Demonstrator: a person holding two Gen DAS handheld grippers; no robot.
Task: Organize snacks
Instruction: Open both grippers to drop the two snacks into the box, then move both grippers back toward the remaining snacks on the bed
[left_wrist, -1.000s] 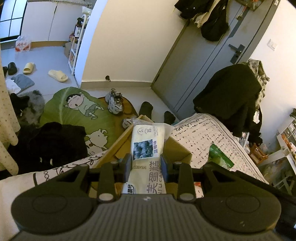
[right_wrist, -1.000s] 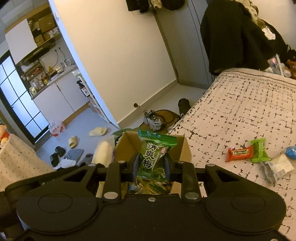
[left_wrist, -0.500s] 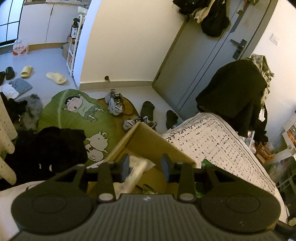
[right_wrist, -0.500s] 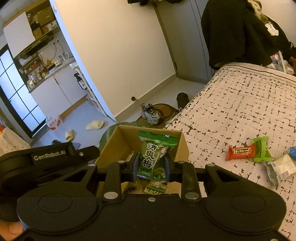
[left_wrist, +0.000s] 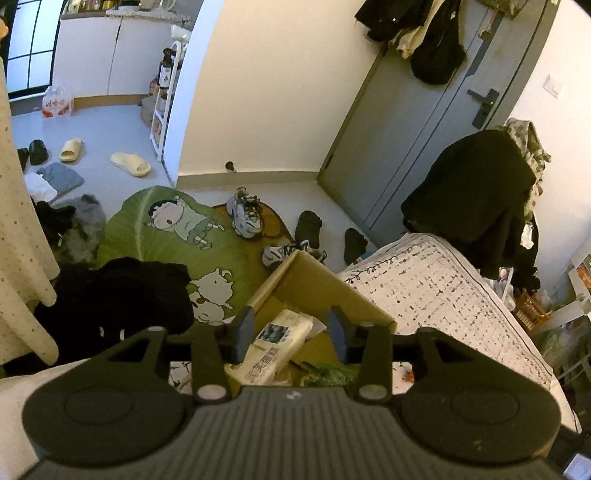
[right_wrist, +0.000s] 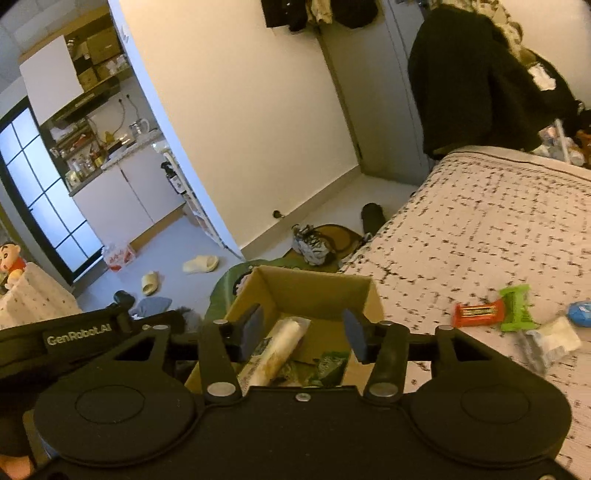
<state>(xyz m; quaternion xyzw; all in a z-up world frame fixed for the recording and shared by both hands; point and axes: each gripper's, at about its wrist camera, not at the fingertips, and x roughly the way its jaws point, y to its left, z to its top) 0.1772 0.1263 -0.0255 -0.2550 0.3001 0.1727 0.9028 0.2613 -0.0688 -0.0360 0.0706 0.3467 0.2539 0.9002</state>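
Left gripper (left_wrist: 291, 334): jaws spread wide, nothing between them. Right gripper (right_wrist: 304, 334): jaws likewise spread and empty. Both hang over the open cardboard box (left_wrist: 317, 282) at lower centre of each view; the box sits at the edge of the patterned bed cover (left_wrist: 443, 295).

Box contents, left wrist view: a cream cake packet (left_wrist: 275, 345) printed with a small dark photo and large characters, lying tilted against the left inner wall; a green snack bag (left_wrist: 327, 371) beside it on the box floor, partly hidden by the gripper body. Right wrist view confirms both: the cream cake packet (right_wrist: 275, 349) lies diagonally, the green snack bag (right_wrist: 327, 367) to its right.

Outside the box, at the right of the right wrist view, on the bed cover: an orange bar (right_wrist: 478, 313), a lime-green wrapper (right_wrist: 515, 308) touching it, a white packet (right_wrist: 554, 338) and a blue item (right_wrist: 580, 314), blurred.
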